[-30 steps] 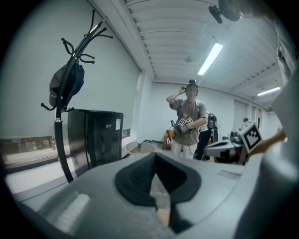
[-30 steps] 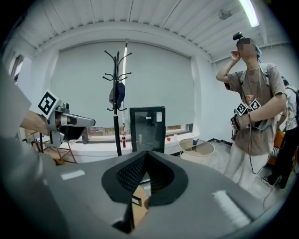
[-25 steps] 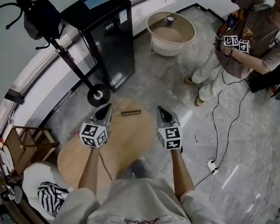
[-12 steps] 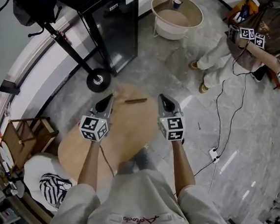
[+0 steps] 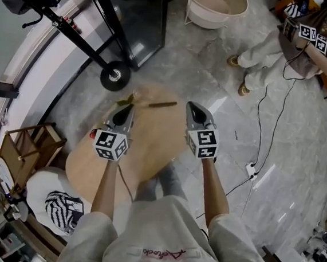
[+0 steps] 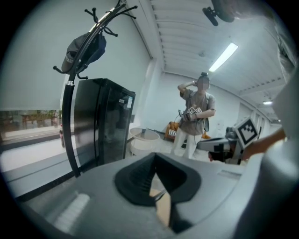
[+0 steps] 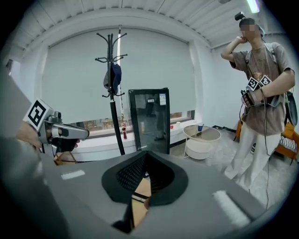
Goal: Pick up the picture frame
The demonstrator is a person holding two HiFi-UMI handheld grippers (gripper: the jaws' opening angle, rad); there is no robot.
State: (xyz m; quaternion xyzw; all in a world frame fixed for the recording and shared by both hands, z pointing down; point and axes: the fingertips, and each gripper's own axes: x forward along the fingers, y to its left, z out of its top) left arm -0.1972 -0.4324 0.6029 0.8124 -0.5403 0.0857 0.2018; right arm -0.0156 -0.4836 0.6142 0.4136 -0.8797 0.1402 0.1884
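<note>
Grey marble floor [image 5: 306, 141]; black glass-door fridge [image 7: 149, 121], coat stand [image 7: 117, 130] (cap [image 7: 112, 77] hung), window [image 7: 93, 124] behind.

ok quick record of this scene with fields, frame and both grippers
picture frame: lying on the far side of the round wooden table, untouched
left gripper: fingers shut, empty, above the table, short of the frame
right gripper: fingers shut, empty, right of the frame
task: frame not yet picked up

Coat stand base [image 5: 115, 75] near table [image 5: 150, 146]
</note>
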